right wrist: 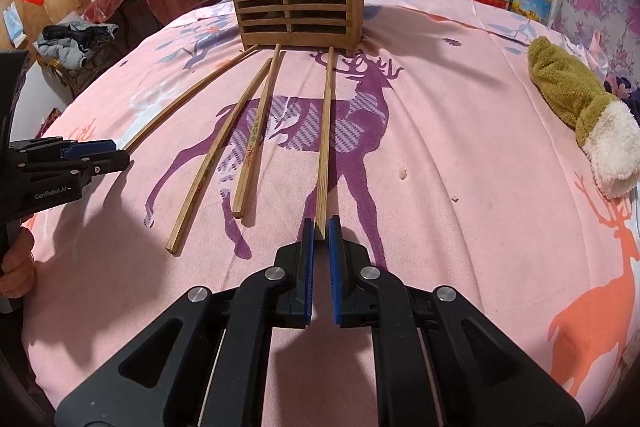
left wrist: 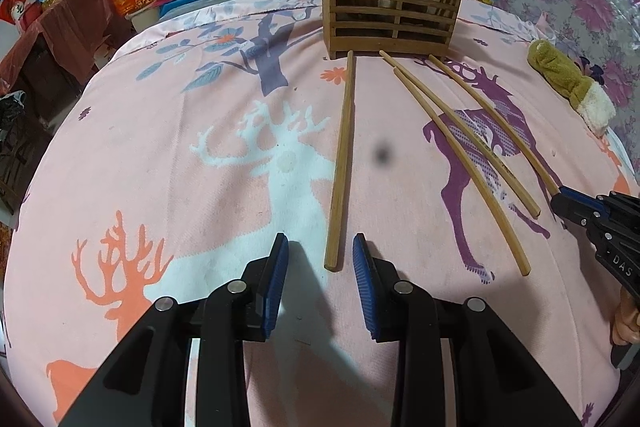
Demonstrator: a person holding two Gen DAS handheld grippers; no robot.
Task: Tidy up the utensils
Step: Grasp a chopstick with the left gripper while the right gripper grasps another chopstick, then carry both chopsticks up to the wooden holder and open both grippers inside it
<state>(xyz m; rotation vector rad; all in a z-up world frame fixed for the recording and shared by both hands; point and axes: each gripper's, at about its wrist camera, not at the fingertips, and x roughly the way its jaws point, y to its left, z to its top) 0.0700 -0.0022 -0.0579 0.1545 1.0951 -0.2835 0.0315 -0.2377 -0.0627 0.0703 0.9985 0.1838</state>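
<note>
Thin grip on one chopstick, a second one not yet taken

The right hand-held gripper [right wrist: 319, 227] stood with its blue pads nearly together on the near end of the rightmost chopstick [right wrist: 325, 131] – whether they pressed it firmly or only bracketed it could not be told. Only the very tip sat between the pads, so the stick would likely pivot or slip out when raised, its long free end swinging down. That far end lay close to the foot of the wooden holder [right wrist: 298, 3], and a careless lift could knock it against the slats.

The left hand-held gripper [left wrist: 320, 247] was spread, its pads either side of the near end of the leftmost chopstick [left wrist: 341, 163] but not touching it. Closing from there might catch only the tip, or roll the stick away on the soft cloth.

Two more chopsticks [left wrist: 460, 147] lay between those two, converging towards the holder – dragging either outer stick sideways could disturb them. The pink deer-print cloth [left wrist: 160, 167] on the tabletop looked loose enough to bunch under a low pad. The holder already held several upright sticks, so a badly angled one could jam on its rim. A green mitten [right wrist: 576, 95] lay well apart to the right
</note>
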